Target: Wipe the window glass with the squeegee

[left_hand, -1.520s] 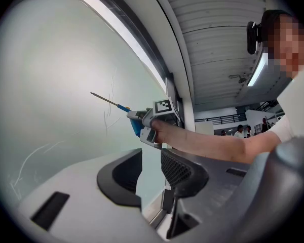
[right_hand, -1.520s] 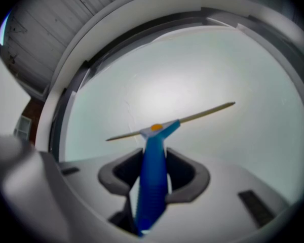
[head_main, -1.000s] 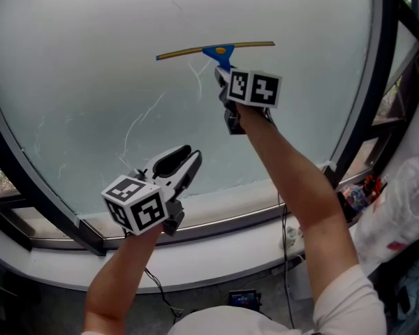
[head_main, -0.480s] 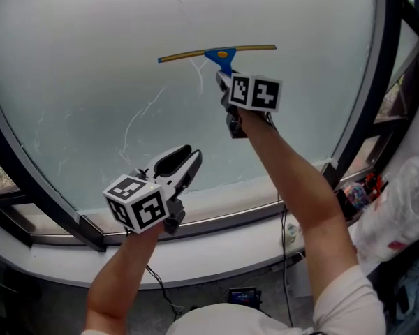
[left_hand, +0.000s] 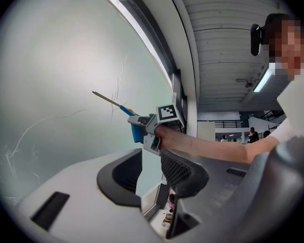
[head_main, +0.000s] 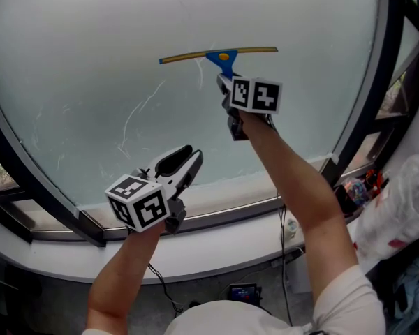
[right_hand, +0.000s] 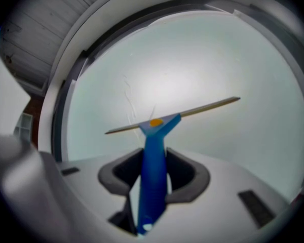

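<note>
A squeegee (head_main: 218, 54) with a blue handle and a long thin blade lies against the window glass (head_main: 84, 61), its blade nearly level. My right gripper (head_main: 225, 79) is shut on the blue handle (right_hand: 153, 156), just below the blade (right_hand: 202, 107). My left gripper (head_main: 193, 156) hangs lower left, near the sill, open with nothing between its jaws. In the left gripper view the squeegee (left_hand: 113, 102) and the right gripper (left_hand: 148, 130) show ahead, beyond the empty left gripper (left_hand: 151, 172).
Thin white streaks (head_main: 138, 116) run down the glass below and left of the blade. A black window frame (head_main: 369, 96) bounds the pane at right, a white sill (head_main: 223, 211) below. A white plastic bag (head_main: 403, 208) sits at far right. A cable (head_main: 285, 229) hangs under the sill.
The right gripper and the squeegee have slid a little way down the glass. The left gripper has stayed where it was.
</note>
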{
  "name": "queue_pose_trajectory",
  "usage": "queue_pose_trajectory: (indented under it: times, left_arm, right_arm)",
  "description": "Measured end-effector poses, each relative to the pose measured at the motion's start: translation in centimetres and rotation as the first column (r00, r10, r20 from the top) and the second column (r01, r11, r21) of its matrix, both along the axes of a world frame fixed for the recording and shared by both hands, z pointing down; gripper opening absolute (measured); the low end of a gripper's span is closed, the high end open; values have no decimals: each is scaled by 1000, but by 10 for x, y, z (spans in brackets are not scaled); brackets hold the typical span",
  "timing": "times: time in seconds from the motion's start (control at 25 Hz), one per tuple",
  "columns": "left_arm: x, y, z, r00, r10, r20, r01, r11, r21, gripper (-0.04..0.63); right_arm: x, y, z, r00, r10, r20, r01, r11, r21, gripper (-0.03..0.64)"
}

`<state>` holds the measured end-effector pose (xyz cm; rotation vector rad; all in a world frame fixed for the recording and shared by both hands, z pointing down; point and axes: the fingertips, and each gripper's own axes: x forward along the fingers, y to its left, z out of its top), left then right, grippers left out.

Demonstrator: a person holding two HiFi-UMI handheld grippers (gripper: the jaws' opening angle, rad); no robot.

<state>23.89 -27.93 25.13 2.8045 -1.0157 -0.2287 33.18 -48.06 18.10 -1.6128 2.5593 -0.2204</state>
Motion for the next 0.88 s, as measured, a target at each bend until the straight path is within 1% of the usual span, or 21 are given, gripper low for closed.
queue_pose_trajectory:
  times: [0.16, 0.36, 0.88]
  left_arm:
    - [-1, -1, 10, 1000, -5, -8, 5, 1000, -18, 138]
    - [1, 1, 14, 1000, 1, 6, -1, 1000, -25, 138]
    - [-2, -1, 33, 1000, -8, -8, 8, 998, -63, 138]
  right_arm:
    - [1, 0, 13, 1000, 0, -13, 0, 1000, -16, 155]
    - [3, -1, 29, 1000, -3, -31, 2, 999, -37, 155]
    - [2, -3, 60, 999, -10, -52, 6, 997, -80, 154]
